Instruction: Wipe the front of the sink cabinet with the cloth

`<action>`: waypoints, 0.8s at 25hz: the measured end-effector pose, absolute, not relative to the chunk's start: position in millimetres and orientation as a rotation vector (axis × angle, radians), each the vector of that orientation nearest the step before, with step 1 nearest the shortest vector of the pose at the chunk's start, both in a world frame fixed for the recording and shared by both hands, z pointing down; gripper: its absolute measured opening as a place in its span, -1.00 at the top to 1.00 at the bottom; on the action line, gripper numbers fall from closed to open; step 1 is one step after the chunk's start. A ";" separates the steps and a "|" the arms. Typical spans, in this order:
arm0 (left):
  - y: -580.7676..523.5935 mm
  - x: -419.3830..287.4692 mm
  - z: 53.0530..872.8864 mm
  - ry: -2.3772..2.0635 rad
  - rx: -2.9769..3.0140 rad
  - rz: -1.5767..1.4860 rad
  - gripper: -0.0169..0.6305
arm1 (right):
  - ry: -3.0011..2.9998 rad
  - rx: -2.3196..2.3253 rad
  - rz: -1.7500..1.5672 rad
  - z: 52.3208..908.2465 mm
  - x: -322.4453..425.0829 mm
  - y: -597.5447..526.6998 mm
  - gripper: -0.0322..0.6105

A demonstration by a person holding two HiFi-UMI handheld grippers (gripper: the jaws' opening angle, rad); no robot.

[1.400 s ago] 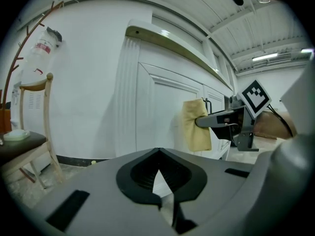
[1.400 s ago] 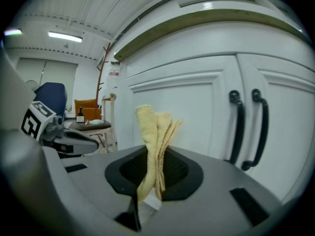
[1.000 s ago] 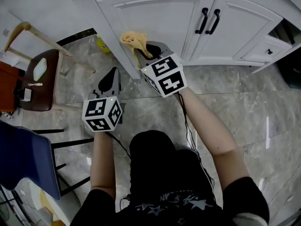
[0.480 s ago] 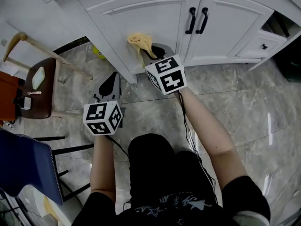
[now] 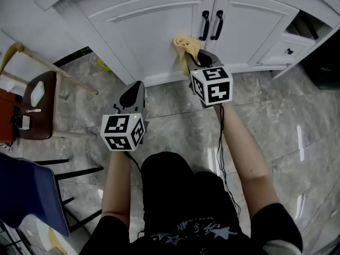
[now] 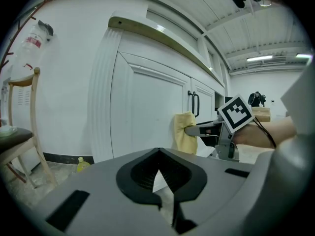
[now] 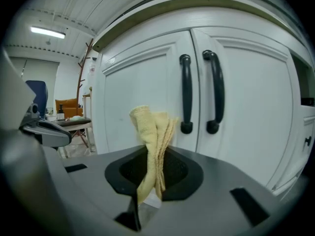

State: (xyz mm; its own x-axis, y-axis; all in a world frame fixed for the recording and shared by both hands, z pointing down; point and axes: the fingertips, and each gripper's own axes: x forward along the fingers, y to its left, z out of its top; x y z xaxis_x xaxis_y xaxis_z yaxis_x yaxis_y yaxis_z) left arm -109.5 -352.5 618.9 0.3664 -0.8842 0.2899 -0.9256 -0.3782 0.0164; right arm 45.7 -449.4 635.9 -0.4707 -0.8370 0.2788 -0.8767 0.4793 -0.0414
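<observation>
Head view: right gripper point(image 5: 192, 59) up at sink cabinet point(image 5: 149, 36) front, yellow cloth point(image 5: 186, 43) against left door, beside black handles point(image 5: 211, 24); left gripper point(image 5: 135, 89) lower, off the cabinet. Left gripper view: jaws closed together, empty. Right gripper view: jaws clamped on cloth.

No lettering, label, brand or number can be read.

- Two grippers: left gripper point(image 5: 135, 87); right gripper point(image 5: 189, 59);
- one yellow cloth point(image 5: 184, 43);
- two cabinet doors: left door point(image 5: 151, 31); right door point(image 5: 249, 23);
- two black handles: left handle point(image 5: 204, 24); right handle point(image 5: 218, 24);
- one wooden chair point(image 5: 42, 97);
- one yellow bottle point(image 6: 82, 164);
- one drawer knob point(image 5: 289, 51).
</observation>
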 end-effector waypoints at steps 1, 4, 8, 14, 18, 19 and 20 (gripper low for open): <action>-353.3 -106.4 619.2 -1.630 2.452 0.346 0.90 | -2.492 1.493 0.264 636.8 53.2 -449.4 0.70; -354.6 -101.0 620.4 -1.614 2.466 0.339 0.90 | -2.460 1.529 0.266 639.9 70.9 -448.9 0.70; -351.4 -106.8 629.2 -1.615 2.452 0.337 0.90 | -2.424 1.549 0.256 647.9 75.9 -443.6 0.70; -343.0 -140.0 646.6 -1.659 2.395 0.389 0.90 | -2.518 1.417 0.222 659.9 14.9 -428.1 0.70; -331.4 -170.4 650.0 -1.728 2.330 0.381 0.90 | -2.573 1.284 0.231 676.7 -35.4 -418.5 0.70; -327.3 -178.8 651.8 -1.747 2.309 0.378 0.90 | -2.584 1.246 0.222 680.8 -48.4 -415.7 0.70; -323.4 -186.8 653.8 -1.764 2.291 0.378 0.90 | -2.596 1.214 0.212 684.4 -60.5 -413.0 0.70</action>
State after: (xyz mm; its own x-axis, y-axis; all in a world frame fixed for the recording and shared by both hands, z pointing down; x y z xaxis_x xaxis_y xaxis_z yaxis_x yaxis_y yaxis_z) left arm -186.8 -323.4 653.8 0.2444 -0.9094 0.3365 -0.9675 -0.2522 0.0213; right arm -60.5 -413.0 684.4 -0.6139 -0.7300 0.3006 -0.7691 0.6389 -0.0190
